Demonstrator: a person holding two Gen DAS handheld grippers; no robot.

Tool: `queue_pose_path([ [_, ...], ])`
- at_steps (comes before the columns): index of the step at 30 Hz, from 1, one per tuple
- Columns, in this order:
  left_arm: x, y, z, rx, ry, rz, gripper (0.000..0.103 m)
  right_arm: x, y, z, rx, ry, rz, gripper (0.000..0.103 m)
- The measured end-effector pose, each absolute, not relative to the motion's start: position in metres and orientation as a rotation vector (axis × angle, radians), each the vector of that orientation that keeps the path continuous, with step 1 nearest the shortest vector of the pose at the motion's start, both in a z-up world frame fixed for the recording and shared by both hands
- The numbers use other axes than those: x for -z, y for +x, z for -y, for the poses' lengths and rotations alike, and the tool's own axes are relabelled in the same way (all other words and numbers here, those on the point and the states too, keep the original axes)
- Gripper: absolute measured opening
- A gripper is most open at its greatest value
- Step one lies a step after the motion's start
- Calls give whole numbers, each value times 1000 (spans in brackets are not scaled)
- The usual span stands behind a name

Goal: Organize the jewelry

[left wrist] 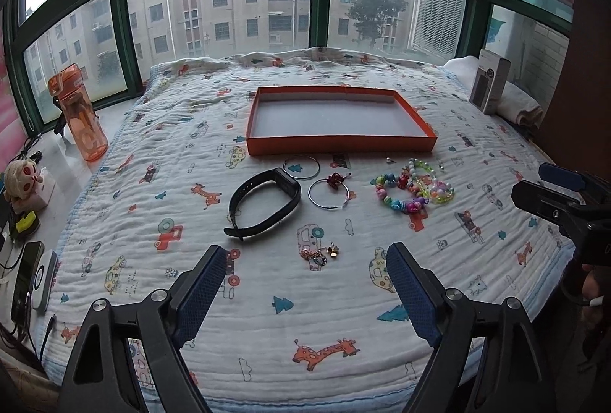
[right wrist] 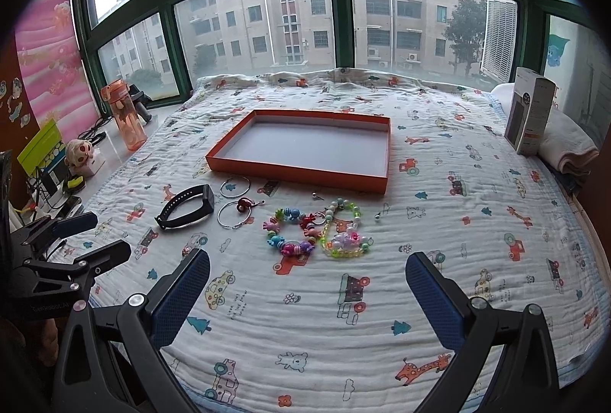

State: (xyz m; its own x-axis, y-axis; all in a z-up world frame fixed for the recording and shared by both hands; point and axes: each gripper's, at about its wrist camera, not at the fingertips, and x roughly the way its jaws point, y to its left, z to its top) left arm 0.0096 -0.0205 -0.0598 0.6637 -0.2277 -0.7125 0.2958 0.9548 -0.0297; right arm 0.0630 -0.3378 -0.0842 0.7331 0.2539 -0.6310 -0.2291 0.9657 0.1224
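Tiny gold trinkets [left wrist: 320, 254] too small to identify; right gripper [left wrist: 550, 191] cut off at frame edge.

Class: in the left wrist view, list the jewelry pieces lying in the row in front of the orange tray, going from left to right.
Black wristband → silver hoop with the red charm → multicolored bead bracelet → green-and-white bead bracelet. The second hoop, farther back, overlaps the first two in position, so I leave it out.
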Motion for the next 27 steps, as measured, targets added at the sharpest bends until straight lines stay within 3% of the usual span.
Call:
queue_pose_path([
  [5, 84, 24, 34, 392, 78, -844, 69, 94, 69, 338, -273, 39, -724, 103],
  [20, 132, 77, 52, 495, 68, -941, 28, 117, 92, 341, -286, 62, -795, 103],
  [27, 143, 83, 55, 484, 75, -963, 23, 125, 100, 341, -295, 66, -819, 103],
])
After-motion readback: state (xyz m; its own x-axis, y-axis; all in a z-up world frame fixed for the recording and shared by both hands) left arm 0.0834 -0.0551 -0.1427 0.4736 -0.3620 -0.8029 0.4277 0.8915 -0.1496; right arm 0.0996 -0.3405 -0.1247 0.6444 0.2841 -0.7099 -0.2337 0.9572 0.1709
